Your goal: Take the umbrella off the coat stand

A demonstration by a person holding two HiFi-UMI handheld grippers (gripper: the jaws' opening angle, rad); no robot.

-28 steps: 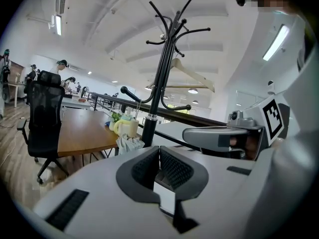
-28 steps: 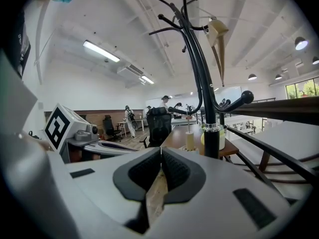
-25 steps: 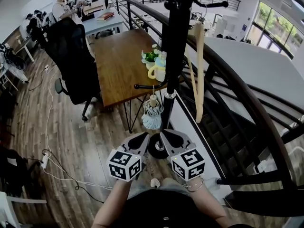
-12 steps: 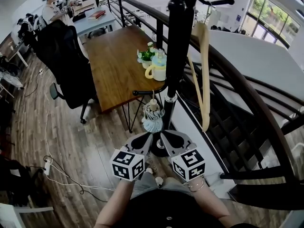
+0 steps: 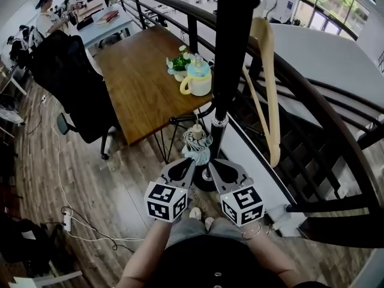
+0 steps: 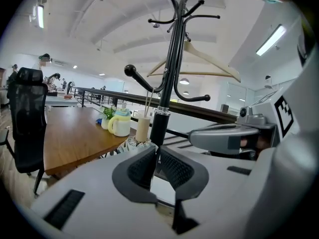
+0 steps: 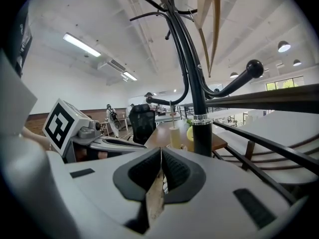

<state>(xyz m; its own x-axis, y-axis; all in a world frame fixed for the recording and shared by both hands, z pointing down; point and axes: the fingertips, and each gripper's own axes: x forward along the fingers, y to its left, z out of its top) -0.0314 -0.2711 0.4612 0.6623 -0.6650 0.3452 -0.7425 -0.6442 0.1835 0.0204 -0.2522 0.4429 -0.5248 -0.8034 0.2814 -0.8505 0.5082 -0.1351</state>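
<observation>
OFFICE MEZZANINE: A person stands close in front of a black coat stand [image 5: 231,53] with a gripper in each hand, the two held side by side. The left gripper [image 5: 183,171] has its jaws pressed together with nothing between them; the right gripper [image 5: 219,171] is likewise closed and empty. The folded umbrella [image 5: 197,144], pale with a beige handle, hangs from a short low hook just left of the pole, a little beyond both sets of jaw tips and between neither pair.

A wooden hanger [image 5: 268,89] dangles from a higher arm on the pole's right. A dark curved railing [image 5: 312,107] passes close behind the stand, with stairs dropping away past it, so that side is tight.

On the left, the near edge of a wooden table [image 5: 138,95] reaches almost to the pole, with a yellow jug [image 5: 198,80] and a small plant [image 5: 179,63] near that edge. A black office chair [image 5: 69,83] stands at the table's left side. The freest space is the plank floor [image 5: 120,179] left of the grippers, where a power strip [image 5: 66,222] lies with its cables
</observation>
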